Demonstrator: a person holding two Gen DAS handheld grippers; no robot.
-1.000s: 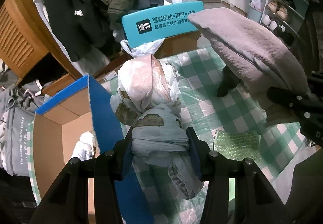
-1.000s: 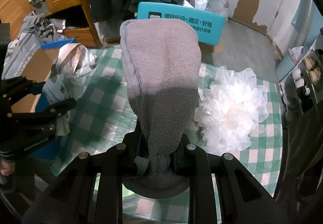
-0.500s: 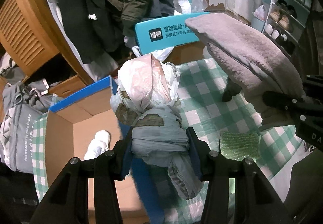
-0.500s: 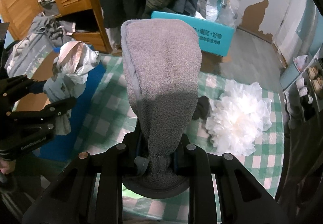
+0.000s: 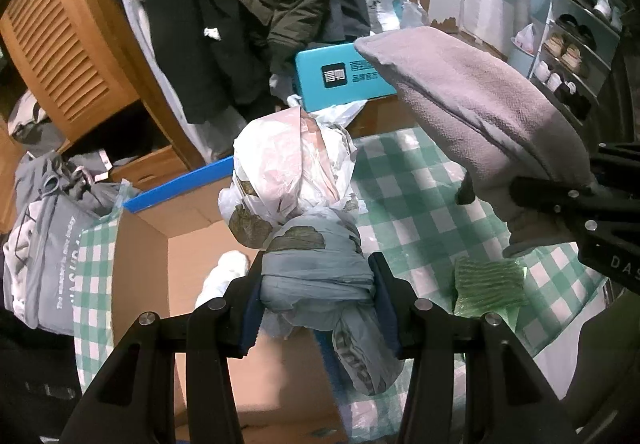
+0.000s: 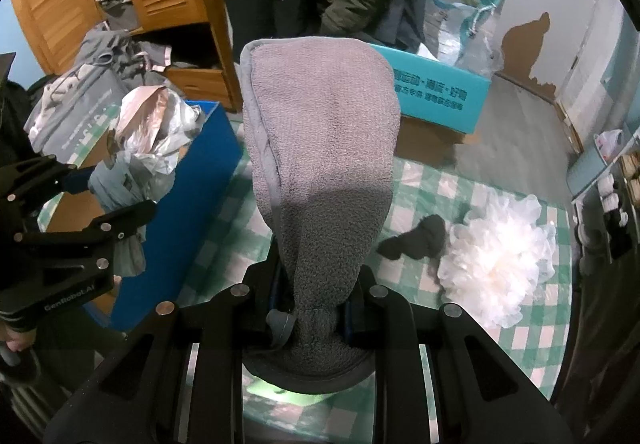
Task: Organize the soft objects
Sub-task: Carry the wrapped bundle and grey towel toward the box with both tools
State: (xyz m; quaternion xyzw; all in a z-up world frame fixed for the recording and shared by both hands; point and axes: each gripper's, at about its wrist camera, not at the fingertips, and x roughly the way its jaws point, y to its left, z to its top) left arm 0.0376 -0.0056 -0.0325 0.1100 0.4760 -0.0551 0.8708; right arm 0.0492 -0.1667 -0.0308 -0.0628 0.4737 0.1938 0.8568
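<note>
1. Reads "GenRoboAI", probably, in white on the left gripper point(image 6: 86, 200) body at 9 o'clock of the right view; Chinese print on the teal box point(image 5: 340, 78) at 12, too small to read.
2. Open cardboard box point(image 5: 192, 228), blue-edged, at 7 o'clock below the left tool; bare checked tablecloth point(image 5: 404, 200) between the two tools.
3. Left gripper point(image 5: 316, 294) half open, clamping a knotted bundle of plastic bags point(image 5: 296, 180), white above, grey-blue below.
4. Right gripper point(image 6: 312, 308) almost fully closed, pinching the grey fleece cloth point(image 6: 320, 132), standing upright at centre.
</note>
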